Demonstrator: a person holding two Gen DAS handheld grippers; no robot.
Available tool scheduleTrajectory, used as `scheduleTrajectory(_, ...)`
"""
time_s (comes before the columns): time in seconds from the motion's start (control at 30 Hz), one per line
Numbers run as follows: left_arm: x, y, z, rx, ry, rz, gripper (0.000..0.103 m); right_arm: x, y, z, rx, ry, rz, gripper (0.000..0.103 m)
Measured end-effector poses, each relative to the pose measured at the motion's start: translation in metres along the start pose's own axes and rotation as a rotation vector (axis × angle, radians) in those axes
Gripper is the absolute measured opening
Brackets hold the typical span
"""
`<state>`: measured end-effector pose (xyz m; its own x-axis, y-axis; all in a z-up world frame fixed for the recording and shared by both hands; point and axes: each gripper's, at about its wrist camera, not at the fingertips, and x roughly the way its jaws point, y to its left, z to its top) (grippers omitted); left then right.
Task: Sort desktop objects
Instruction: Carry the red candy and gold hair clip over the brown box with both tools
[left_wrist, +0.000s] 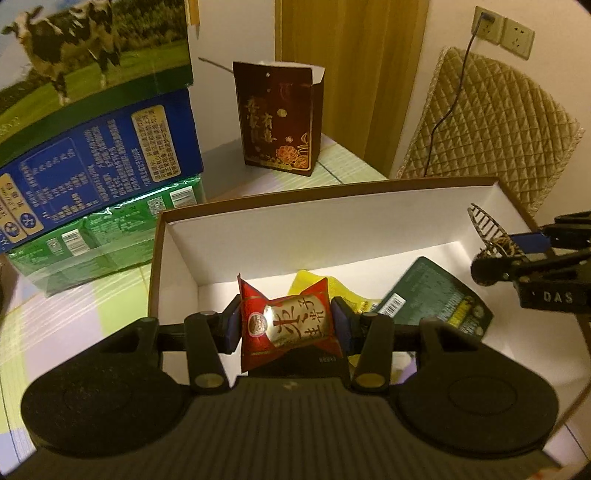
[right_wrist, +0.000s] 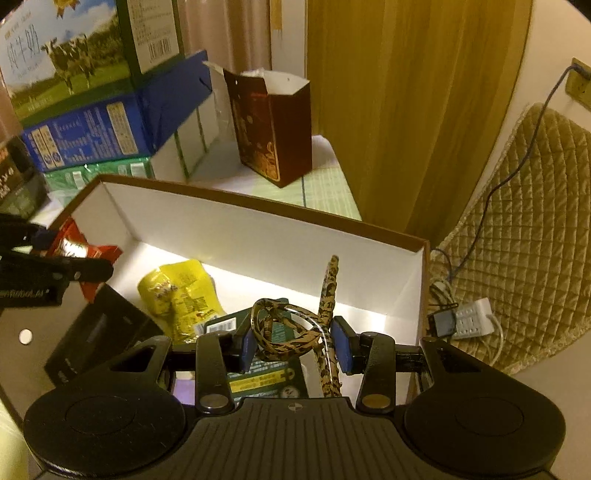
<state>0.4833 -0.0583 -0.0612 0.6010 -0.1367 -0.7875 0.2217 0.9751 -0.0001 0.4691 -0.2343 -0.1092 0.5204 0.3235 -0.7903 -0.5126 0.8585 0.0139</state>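
My left gripper (left_wrist: 286, 326) is shut on a red snack packet (left_wrist: 288, 325) and holds it over the near left part of an open white box (left_wrist: 332, 218). My right gripper (right_wrist: 295, 341) is shut on a leopard-print hair clip (right_wrist: 291, 328) and holds it over the box's (right_wrist: 258, 229) right part. Inside the box lie a yellow packet (right_wrist: 177, 291), a dark green packet (left_wrist: 436, 299) and a black packet (right_wrist: 92, 332). The right gripper with the clip (left_wrist: 491, 236) shows at the right edge of the left wrist view. The left gripper with the red packet (right_wrist: 74, 251) shows at the left of the right wrist view.
A dark red gift bag (left_wrist: 280, 114) stands behind the box. Stacked cartons (left_wrist: 92, 129) stand at the back left on the checked tablecloth (left_wrist: 74, 306). A quilted chair (right_wrist: 524, 221) with a power strip (right_wrist: 472, 317) and cable is at the right, and a curtain (right_wrist: 406, 110) hangs behind.
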Motion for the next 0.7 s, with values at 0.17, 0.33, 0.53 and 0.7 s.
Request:
scheduleTrajectory(0.17,0.024,0.003,0.006,0.024,0.034,0.029,0.044,0.014,-0.001,0.001,-0.027,0.018,-0.013,0.040)
scheduleTrajectory(0.33,0.041,0.003,0.007,0.047,0.059,0.059,0.042,0.021,-0.002,0.002,-0.063,0.024,-0.030,0.040)
scheduleTrajectory(0.53,0.049,0.001,0.009,0.074,0.068,0.079,0.048,0.023,-0.003,0.006,-0.086,0.028,-0.036,0.040)
scheduleTrajectory(0.7,0.045,-0.002,0.009,0.082,0.058,0.073,0.054,0.025,-0.004,0.005,-0.105,0.033,-0.047,0.040)
